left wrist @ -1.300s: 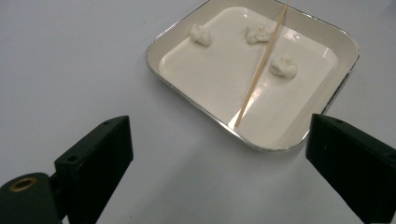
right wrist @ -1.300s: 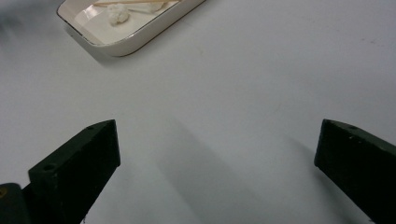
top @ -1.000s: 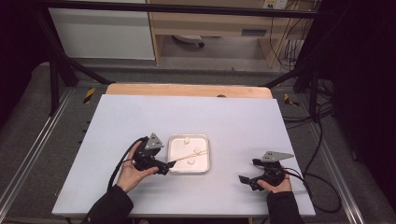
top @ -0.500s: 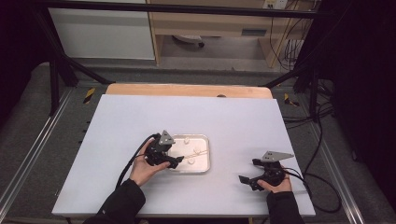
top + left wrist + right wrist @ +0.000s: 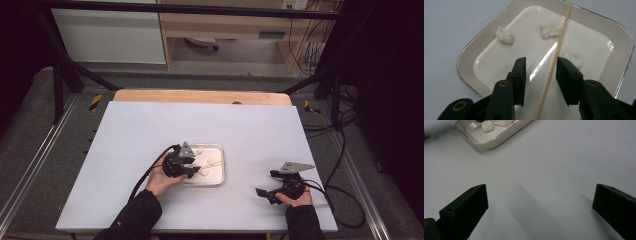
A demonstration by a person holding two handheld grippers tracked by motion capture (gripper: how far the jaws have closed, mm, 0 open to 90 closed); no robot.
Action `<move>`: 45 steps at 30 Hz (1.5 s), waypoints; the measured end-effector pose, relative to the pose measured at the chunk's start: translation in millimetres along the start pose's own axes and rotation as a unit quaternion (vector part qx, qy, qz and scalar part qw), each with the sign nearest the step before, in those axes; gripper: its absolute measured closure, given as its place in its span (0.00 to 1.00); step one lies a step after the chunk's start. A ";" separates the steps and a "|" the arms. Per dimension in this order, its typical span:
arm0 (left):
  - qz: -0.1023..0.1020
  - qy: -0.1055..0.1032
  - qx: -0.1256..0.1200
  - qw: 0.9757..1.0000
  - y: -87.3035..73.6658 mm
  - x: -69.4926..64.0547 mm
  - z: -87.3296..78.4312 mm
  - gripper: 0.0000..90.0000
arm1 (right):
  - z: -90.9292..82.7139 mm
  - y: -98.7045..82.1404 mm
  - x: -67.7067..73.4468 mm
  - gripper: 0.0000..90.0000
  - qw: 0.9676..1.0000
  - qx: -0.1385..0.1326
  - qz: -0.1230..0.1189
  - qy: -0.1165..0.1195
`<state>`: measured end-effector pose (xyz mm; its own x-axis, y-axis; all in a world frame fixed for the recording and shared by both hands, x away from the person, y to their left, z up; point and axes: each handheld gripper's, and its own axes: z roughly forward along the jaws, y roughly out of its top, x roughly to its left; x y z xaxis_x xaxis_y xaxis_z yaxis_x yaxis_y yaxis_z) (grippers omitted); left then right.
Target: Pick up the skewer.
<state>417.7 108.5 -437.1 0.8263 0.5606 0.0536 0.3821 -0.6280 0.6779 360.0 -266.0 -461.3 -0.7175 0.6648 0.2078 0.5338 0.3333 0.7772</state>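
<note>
The left hand-held gripper [image 5: 541, 67] hangs over the tray [image 5: 619, 32], and its jaws have just been closing around the wooden skewer [image 5: 554, 62]. The stick lies between them, close to the right jaw, and from this angle I cannot be sure either pad presses on it yet, so I take them as still apart. A stick that thin and off-centre could roll or flick sideways as the pads meet, or get pinned against the glossy tray floor and slide. It might also nudge the three white morsels [image 5: 504, 35] beside it. The right hand-held gripper [image 5: 540, 202], jaws wide apart, rests on the counter [image 5: 260, 125] well away from the tray.
</note>
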 end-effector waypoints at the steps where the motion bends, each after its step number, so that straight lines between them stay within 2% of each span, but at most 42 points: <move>1: 0.000 -0.003 -0.001 1.000 0.0 -0.2 0.8 0.72 | 0.0 0.0 0.0 0.01 1.000 0.000 0.000 0.000; 6: 0.006 -0.014 -0.003 1.000 -0.4 -0.2 3.1 0.81 | 0.0 0.0 0.1 0.01 1.000 0.000 0.000 0.001; 11: 0.009 -0.024 -0.003 1.000 -0.8 -0.4 5.3 0.85 | 0.1 0.0 0.0 0.01 1.000 0.001 0.000 0.001; 22: 0.021 -0.034 -0.004 0.999 -1.4 -1.9 6.6 0.97 | 0.2 0.0 0.2 0.01 1.000 0.001 0.001 0.001; 29: 0.020 -0.037 -0.012 0.999 -1.2 -2.2 3.9 0.98 | 0.1 0.0 0.1 0.01 1.000 0.001 0.000 0.001; 37: 0.013 -0.034 -0.032 0.999 -0.1 -3.3 -10.1 0.98 | 0.1 0.0 0.4 0.01 1.000 0.002 0.000 0.000; 40: 0.008 -0.033 -0.034 0.999 -1.3 -4.1 -14.4 0.98 | 0.3 0.4 0.6 0.01 1.000 0.000 0.002 -0.001; 45: 0.002 -0.031 -0.032 0.999 -4.0 -4.9 -18.5 0.98 | 2.2 3.6 3.5 0.01 1.000 0.002 -0.010 -0.007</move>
<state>404.5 118.3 -426.6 0.8530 0.5218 0.0128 0.3524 -0.5939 0.7233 360.3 -261.0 -459.2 -0.7212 0.6677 0.1843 0.5219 0.3489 0.7784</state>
